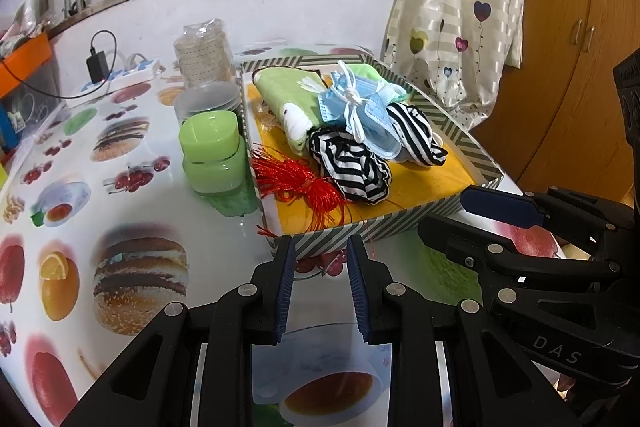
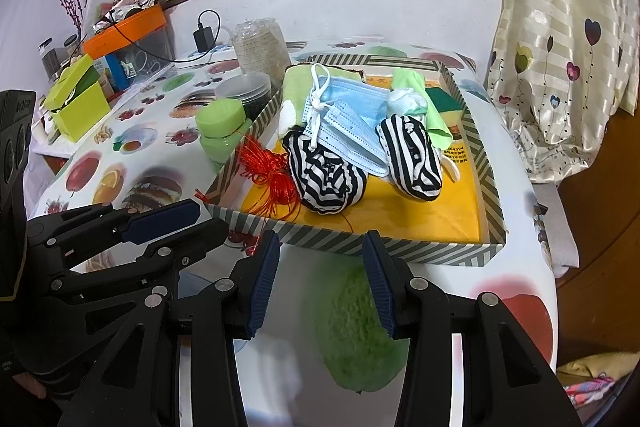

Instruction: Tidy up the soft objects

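Right gripper [image 2: 320, 267] hangs w/ jaws apart, nothing btwn them, just short of the striped box [image 2: 400, 249]. In box: two black-white striped socks [image 2: 328, 179], blue masks [image 2: 348, 119] on top, red tassel [image 2: 272, 175] over left wall. Left gripper [image 2: 160, 223] at left, near box corner.

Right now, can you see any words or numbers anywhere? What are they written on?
"DAS": on the black arm of the right gripper, seen from the left wrist.
"464394": on the yellow liner of the striped box, right side.
Other small print beside that number: too small to read.
Raised lettering on the black camera body at the left edge: too blurred to read.
Blue carton by the orange bin: print unreadable.
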A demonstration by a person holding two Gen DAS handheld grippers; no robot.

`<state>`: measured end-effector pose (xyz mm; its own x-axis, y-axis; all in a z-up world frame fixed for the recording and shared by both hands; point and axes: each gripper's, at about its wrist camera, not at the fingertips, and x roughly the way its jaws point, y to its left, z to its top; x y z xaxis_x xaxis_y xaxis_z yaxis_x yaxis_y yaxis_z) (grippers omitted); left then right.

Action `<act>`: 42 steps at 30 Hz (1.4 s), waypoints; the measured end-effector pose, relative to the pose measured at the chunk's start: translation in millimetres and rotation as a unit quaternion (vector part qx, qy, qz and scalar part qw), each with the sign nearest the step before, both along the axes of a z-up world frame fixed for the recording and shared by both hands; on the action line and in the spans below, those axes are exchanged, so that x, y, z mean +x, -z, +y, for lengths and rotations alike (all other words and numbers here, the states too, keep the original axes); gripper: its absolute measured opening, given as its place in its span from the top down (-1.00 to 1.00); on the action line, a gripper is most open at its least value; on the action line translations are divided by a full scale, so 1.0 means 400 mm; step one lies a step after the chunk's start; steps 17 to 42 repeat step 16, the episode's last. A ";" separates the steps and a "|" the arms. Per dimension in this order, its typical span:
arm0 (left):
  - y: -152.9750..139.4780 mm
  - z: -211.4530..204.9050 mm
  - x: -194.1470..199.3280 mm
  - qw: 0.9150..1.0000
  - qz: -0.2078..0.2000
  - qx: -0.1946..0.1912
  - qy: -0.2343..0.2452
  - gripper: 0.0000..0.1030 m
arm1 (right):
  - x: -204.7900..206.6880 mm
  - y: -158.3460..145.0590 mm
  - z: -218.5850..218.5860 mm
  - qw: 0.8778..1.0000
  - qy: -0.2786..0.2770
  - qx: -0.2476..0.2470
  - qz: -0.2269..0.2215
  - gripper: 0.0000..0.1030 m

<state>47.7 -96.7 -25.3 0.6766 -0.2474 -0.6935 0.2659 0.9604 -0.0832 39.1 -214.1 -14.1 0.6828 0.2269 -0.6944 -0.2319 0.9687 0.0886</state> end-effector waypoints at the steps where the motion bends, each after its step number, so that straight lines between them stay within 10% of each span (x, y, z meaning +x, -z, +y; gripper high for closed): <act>1: 0.000 -0.002 -0.002 1.000 0.000 0.000 0.000 0.52 | 0.000 0.000 0.001 1.000 0.000 0.000 0.000 0.13; 42: 0.004 -0.004 0.002 1.000 0.002 -0.001 0.004 0.55 | 0.004 0.003 -0.003 1.000 0.000 -0.001 0.001 0.13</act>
